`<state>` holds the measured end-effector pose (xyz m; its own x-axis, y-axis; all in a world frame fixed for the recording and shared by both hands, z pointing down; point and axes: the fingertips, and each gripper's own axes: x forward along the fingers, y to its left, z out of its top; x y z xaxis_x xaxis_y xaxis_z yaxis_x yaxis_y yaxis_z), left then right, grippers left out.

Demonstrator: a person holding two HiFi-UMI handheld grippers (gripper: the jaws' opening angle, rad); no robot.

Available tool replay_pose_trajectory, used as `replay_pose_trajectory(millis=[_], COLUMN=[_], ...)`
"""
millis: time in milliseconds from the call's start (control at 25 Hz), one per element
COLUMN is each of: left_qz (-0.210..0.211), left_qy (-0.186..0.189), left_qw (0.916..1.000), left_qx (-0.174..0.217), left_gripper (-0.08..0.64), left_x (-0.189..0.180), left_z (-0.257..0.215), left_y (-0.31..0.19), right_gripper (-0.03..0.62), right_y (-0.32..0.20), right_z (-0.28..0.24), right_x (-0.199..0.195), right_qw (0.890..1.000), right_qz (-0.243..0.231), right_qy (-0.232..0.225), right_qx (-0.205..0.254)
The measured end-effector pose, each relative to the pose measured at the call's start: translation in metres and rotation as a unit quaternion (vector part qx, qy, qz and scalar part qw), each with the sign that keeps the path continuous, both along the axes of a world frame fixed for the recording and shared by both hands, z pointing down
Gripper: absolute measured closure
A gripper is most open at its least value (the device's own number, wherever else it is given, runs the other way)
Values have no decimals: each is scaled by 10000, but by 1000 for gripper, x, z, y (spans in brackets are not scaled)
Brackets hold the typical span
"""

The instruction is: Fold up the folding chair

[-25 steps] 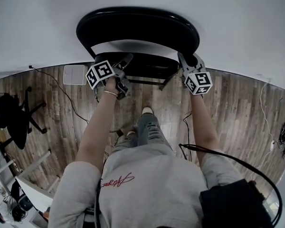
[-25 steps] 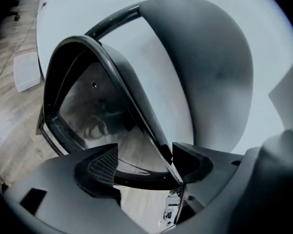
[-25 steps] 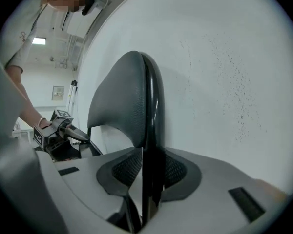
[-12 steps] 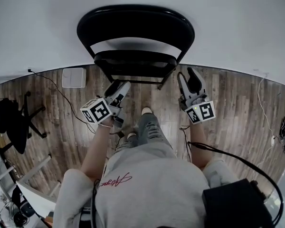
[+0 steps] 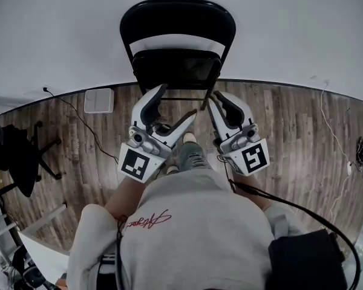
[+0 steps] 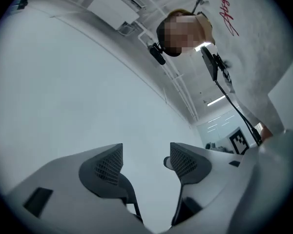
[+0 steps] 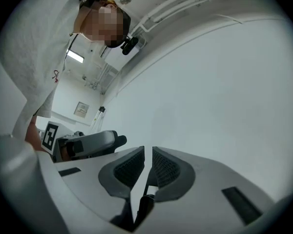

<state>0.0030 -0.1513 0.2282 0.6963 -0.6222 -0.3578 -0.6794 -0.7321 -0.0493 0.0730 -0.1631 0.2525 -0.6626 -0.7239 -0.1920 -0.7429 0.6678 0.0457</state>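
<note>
The black folding chair (image 5: 177,41) stands against the white wall in the head view, its seat tipped up under the curved backrest. Both grippers hang in front of my chest, well short of the chair and touching nothing. My left gripper (image 5: 176,104) has its jaws spread wide and easing slightly inward; in the left gripper view (image 6: 145,152) only bare wall shows between the pads. My right gripper (image 5: 225,101) is closing. Its pads (image 7: 132,169) stand nearly together with a thin slit and nothing between them (image 7: 148,152).
Wooden floor runs below the wall. A white box (image 5: 98,99) with a black cable (image 5: 72,110) lies at the left, and a black office chair (image 5: 12,156) stands at the far left. More cables (image 5: 327,113) trail at the right. My shoe (image 5: 189,139) is below the chair.
Both grippers have come off the chair's sides, drawing back toward my chest and rising. The left one has rolled over. The chair now looks narrower and more upright against the wall.
</note>
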Motion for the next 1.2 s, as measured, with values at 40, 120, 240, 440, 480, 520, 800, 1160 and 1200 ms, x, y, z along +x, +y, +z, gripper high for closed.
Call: replay_pose_trajectory(millis=[40, 120, 240, 440, 480, 520, 800, 1160, 1200], left_qz=[-40, -192, -381, -477, -514, -545, -557, -401, -381], left_qy=[-61, -126, -273, -613, -608, -602, -559, -511, -504], left_qw=[10000, 9997, 9988, 9964, 9956, 9947, 9944, 9951, 9951], left_qx=[65, 125, 141, -340, -500, -625, -702, -743, -764], left_gripper=[263, 503, 523, 543, 543, 543, 543, 543, 543], left_x=[-4, -16, -26, -34, -37, -40, -50, -44, -44], left_z=[-3, -6, -5, 18, 22, 26, 20, 20, 20], left_y=[13, 37, 69, 106, 109, 113, 130, 136, 137], right_gripper=[537, 557, 574, 574, 574, 574, 574, 575, 575], right_y=[12, 36, 70, 114, 120, 126, 145, 151, 151], right_z=[-8, -22, -27, -12, -10, -9, -12, -9, -8], right_x=[-6, -16, -27, -42, -46, -50, -59, -57, -56], right_qw=[9999, 9993, 9992, 10000, 10000, 10000, 9996, 9986, 9985], right_qz=[22, 127, 155, 68, 29, -7, 41, 95, 108], right_qy=[32, 129, 124, 40, 11, 7, 270, 519, 530], right_qx=[113, 335, 336, -31, -71, -99, -81, -78, -85])
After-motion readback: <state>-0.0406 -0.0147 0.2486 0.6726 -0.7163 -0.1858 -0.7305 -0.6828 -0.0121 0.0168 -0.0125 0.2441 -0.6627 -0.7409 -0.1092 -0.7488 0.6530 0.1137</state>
